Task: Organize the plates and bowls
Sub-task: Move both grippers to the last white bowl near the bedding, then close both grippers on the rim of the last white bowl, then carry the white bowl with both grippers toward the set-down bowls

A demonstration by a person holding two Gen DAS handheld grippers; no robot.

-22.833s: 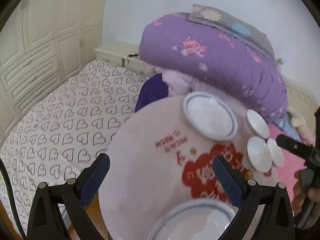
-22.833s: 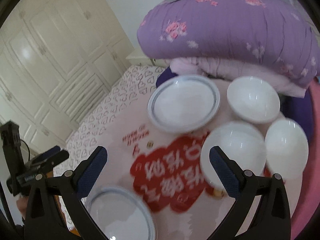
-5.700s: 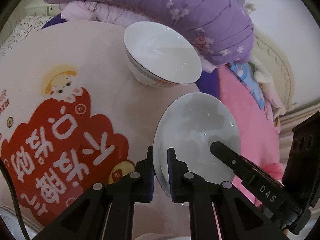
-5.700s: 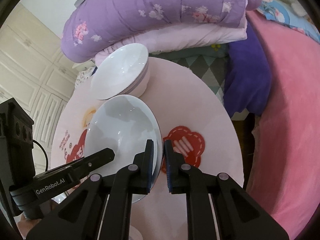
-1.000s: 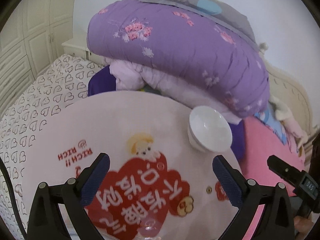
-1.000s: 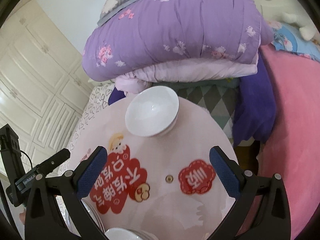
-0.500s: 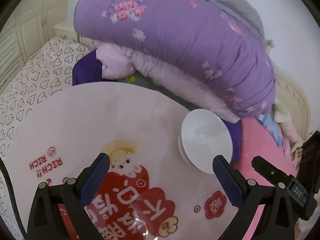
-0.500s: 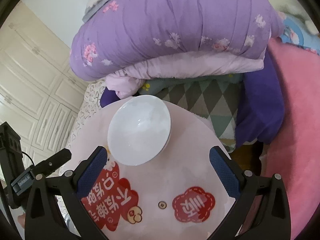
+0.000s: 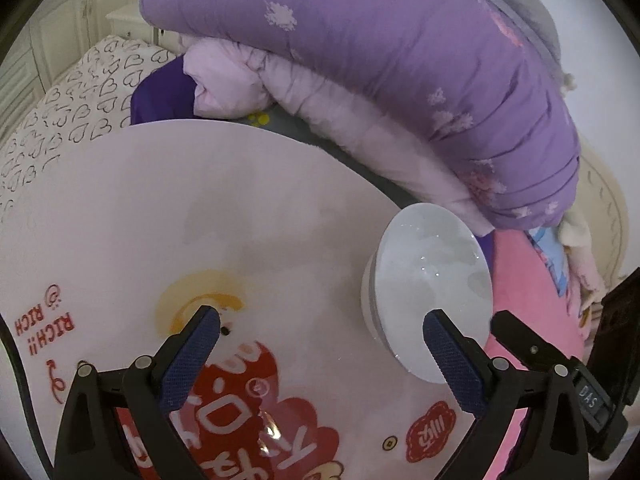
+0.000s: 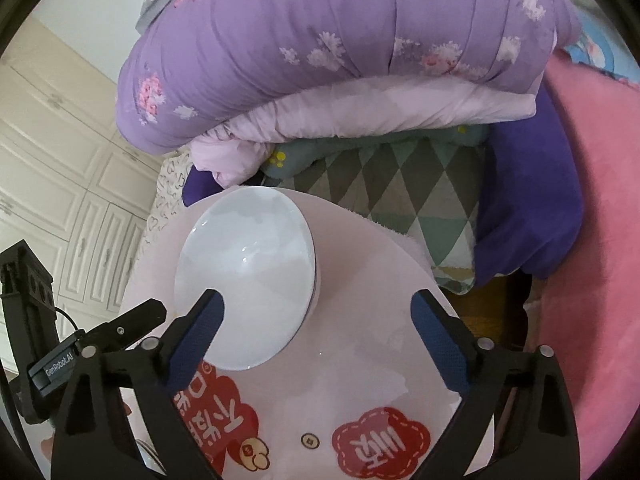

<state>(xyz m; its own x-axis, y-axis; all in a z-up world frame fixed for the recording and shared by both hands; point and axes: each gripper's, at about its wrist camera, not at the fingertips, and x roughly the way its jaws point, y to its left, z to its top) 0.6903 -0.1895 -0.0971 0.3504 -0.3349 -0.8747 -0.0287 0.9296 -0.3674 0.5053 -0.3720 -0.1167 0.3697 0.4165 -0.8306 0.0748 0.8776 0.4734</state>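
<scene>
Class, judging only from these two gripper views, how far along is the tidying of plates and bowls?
Done: the white bowls sit nested in one stack on the round table. In hand: nothing; the left gripper is open, and the right gripper is closing with its pads off the stack. Left: the plates, which neither view shows clearly.

White bowls [image 9: 430, 292], purple floral quilt [image 9: 400, 40], heart-patterned sheet [image 9: 60, 96]

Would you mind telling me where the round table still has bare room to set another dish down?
The widest bare patch on the table lies between the far rim, the stacked bowls and the red print. A smaller one sits beside the bowls by the red badge. The bowls' corner, against the bedding, is crowded.
</scene>
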